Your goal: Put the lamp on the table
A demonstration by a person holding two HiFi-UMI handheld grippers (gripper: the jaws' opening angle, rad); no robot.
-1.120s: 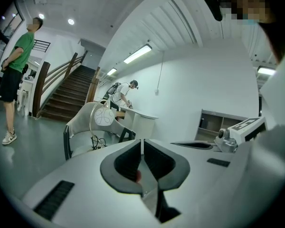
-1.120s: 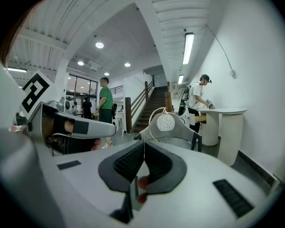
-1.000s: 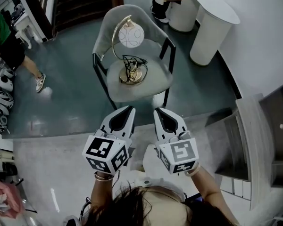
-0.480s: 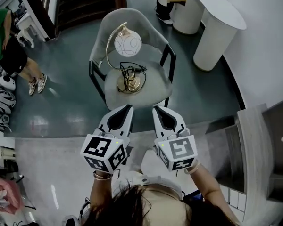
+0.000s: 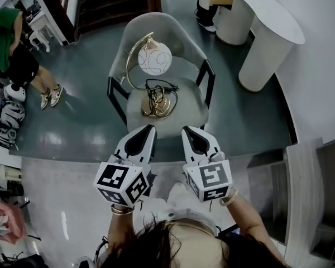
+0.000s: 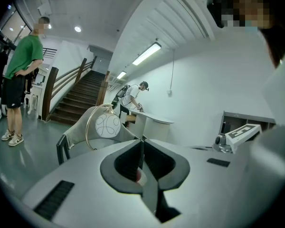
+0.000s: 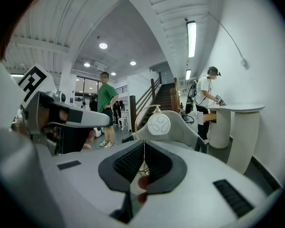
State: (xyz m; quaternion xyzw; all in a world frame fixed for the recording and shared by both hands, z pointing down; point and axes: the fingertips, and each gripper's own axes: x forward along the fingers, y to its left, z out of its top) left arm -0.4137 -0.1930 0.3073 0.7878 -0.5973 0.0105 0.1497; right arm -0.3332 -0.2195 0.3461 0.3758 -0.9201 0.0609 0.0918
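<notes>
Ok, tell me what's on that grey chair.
The chair holds one lamp: white globe shade, arched gold stem, round gold base. Its black cord lies bunched over the base, covering part of it.

lamp (image 5: 154, 60): brass arched arm, white globe shade w/ thin line pattern, round brass base | stood upright | blk cord bunched on base | pos: grey chair (image 5: 184, 102) seat, approx centre

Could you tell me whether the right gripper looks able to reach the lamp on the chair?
Probably yes: the right gripper faces the lamp, nothing stands between them, and the chair is open at the front. Its fingers are closed, so they must open first.
</notes>
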